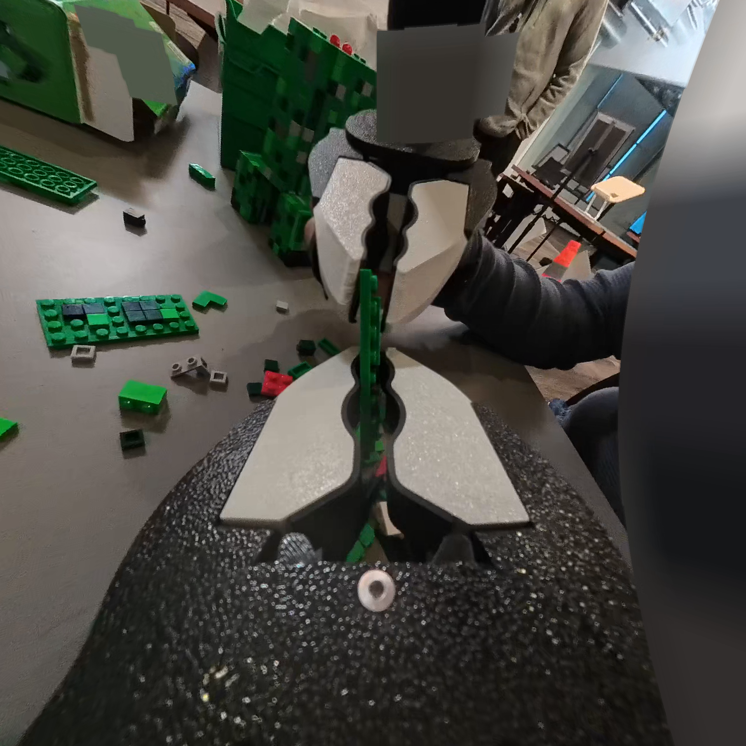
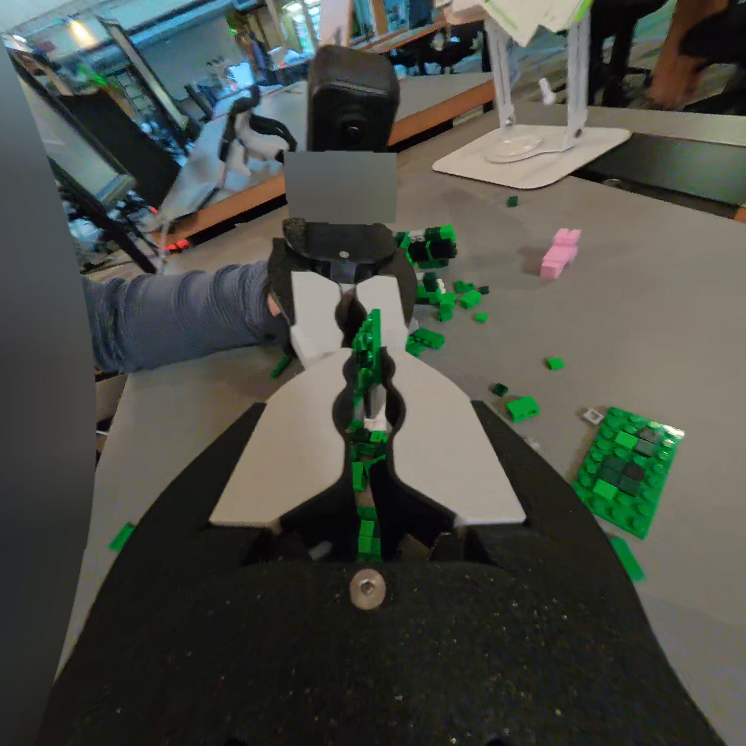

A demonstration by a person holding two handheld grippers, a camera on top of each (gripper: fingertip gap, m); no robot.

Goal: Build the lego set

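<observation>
We pinch a thin green plate between both grippers above the grey table, its long axis running straight from the left gripper to the right gripper, edge-on and studs facing right in the left wrist view. Each pair of fingers is pressed onto one end of it (the grippers face each other, tips nearly touching). A larger green plate with dark tiles lies flat to the left, loose bricks around it.

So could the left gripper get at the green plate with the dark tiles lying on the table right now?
Probably not yet: the left gripper is shut on the green plate held edge-on, which the right gripper also clamps. The tiled plate itself lies unobstructed.
</observation>
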